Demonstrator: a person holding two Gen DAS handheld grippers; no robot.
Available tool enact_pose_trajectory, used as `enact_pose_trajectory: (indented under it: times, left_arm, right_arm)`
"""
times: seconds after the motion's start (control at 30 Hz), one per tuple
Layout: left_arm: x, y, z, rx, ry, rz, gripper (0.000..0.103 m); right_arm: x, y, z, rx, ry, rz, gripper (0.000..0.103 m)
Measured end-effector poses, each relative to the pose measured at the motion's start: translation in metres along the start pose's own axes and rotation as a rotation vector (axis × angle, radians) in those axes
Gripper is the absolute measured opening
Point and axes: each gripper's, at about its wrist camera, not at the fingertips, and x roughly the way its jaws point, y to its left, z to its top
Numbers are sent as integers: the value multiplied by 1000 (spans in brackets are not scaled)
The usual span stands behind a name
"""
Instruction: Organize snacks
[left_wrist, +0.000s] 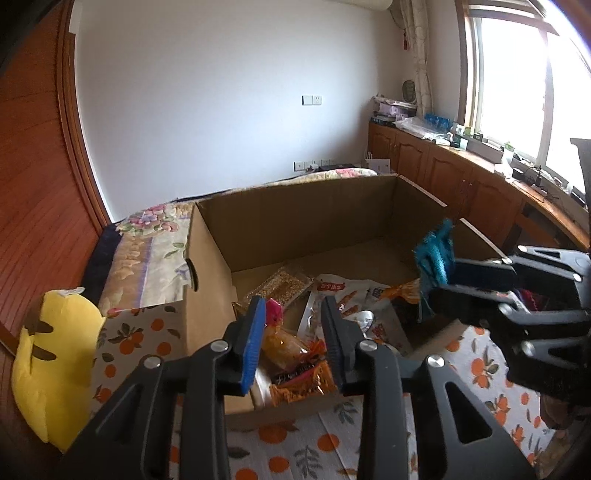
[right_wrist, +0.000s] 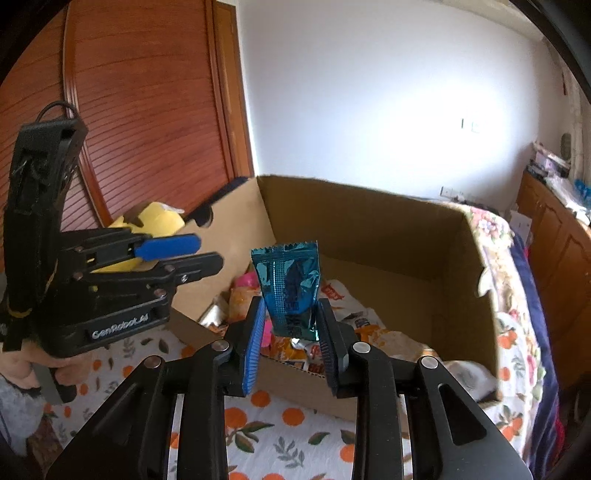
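A large open cardboard box (left_wrist: 295, 221) (right_wrist: 369, 229) stands on a bed and holds several snack packets: orange ones (left_wrist: 295, 369), a white and orange one (left_wrist: 354, 295) and a clear pack of seeds (left_wrist: 284, 284). My left gripper (left_wrist: 293, 314) is open and empty, just above the packets at the box's near edge; it also shows in the right wrist view (right_wrist: 199, 251). My right gripper (right_wrist: 291, 314) is shut on a teal foil packet (right_wrist: 291, 291) and holds it upright over the box's near edge. The packet also shows in the left wrist view (left_wrist: 436, 254).
The bed has an orange-fruit print sheet (left_wrist: 295, 443) and a floral quilt (left_wrist: 155, 251). A yellow plush toy (left_wrist: 51, 362) lies left of the box. A wooden wardrobe (right_wrist: 147, 92) stands at left, and wooden cabinets (left_wrist: 461, 173) run under the window.
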Motion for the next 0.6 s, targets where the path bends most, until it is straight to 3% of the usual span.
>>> enact_pose_trajectory:
  times: [0.13, 0.3, 0.33, 0.37, 0.43, 0.6]
  left_arm:
    - [-14, -1, -1, 2, -8, 24, 31]
    - [-21, 9, -8, -15, 2, 50, 31]
    - [-23, 10, -10, -20, 3, 52, 31]
    - [-26, 12, -13, -22, 4, 54, 31]
    - [-33, 12, -17, -16, 0, 60, 31]
    - [-54, 7, -21, -16, -15, 57, 31]
  right_arm:
    - [12, 8, 13, -58, -9, -72, 27]
    - [63, -14, 20, 7, 80, -87, 27]
    - [69, -17, 20, 20, 98, -77, 30]
    - [73, -20, 19, 30, 112, -70, 43]
    - [69, -20, 17, 41, 95, -70, 58]
    - [46, -10, 15, 21, 74, -59, 58]
